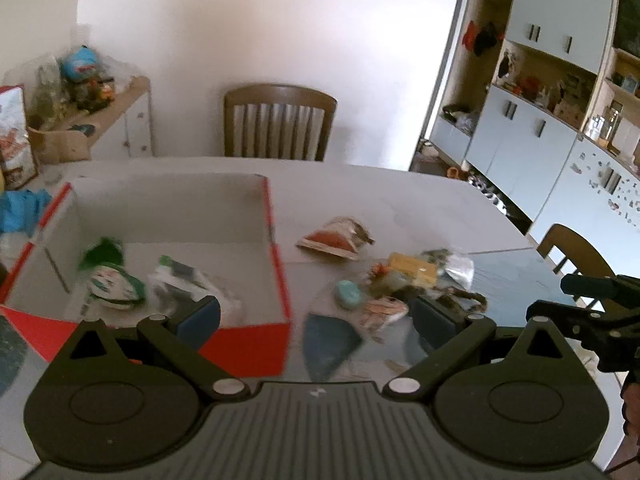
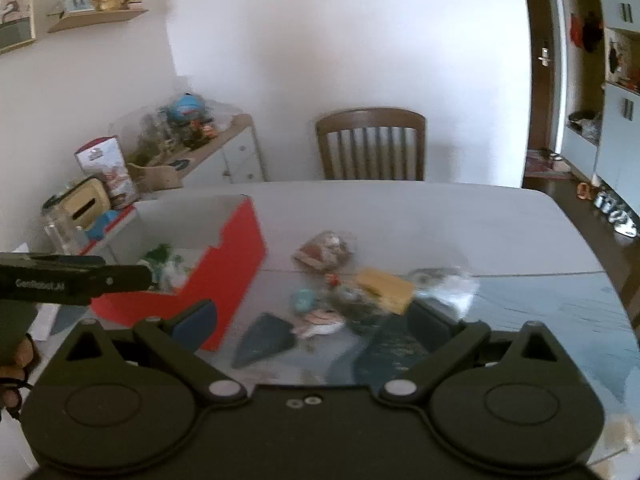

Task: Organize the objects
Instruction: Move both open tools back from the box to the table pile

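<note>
left gripper (image 1: 314, 314) spread wide, gripping nothing, same for right gripper (image 2: 312, 322) | you're hovering over the snack pile (image 1: 404, 284) lying on the table (image 1: 400, 196), just right of the red box (image 1: 276, 240) | packets are looking light, crinkly, slippery, so pinch a sealed edge; yellow packet (image 2: 386, 286) seems stiffest

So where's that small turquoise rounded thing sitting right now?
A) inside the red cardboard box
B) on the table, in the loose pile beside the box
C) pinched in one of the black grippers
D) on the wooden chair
B: the small turquoise rounded thing lies on the grey table, in the loose pile right of the red cardboard box, with both grippers' jaws open and holding nothing.
</note>
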### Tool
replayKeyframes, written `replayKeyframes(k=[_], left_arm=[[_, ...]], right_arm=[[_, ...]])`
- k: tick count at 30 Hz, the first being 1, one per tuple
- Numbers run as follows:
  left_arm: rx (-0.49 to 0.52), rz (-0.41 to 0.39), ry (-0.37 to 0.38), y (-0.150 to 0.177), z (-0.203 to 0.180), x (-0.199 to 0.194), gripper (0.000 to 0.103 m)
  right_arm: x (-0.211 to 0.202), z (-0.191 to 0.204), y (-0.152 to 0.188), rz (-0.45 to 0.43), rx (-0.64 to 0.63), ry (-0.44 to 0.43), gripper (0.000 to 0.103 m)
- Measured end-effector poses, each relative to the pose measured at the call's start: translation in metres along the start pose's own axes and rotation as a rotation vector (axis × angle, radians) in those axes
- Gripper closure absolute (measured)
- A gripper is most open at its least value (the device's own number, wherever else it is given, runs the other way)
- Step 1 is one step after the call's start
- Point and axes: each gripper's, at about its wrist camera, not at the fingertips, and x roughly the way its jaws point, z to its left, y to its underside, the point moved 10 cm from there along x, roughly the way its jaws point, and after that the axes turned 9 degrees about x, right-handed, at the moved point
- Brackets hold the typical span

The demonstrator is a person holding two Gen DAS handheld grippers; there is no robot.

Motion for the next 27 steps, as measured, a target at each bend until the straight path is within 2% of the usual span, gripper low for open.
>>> replayKeyframes(k=[6, 14, 22, 27], left_arm=[[0.003, 0.031, 0.017, 0.004, -0.03, 0.023, 0.0], [0.043, 0.051, -0.012, 0.013, -0.064, 0.058, 0.0], [0.072, 0.067, -0.055, 0.016, -0.075, 0.094, 0.0], [0.081, 0.084, -0.079, 0.021, -0.074, 0.12, 0.0]], right_arm=[[-0.002, -0.043, 0.003, 0.011, -0.008, 0.061, 0.002], [0.008, -0.093, 0.007, 0.036, -0.009, 0.119, 0.003], [0.031, -0.131, 0.005, 0.059, 0.011, 0.156, 0.005], [0.055, -0.149, 0.005, 0.093, 0.025, 0.162, 0.012]])
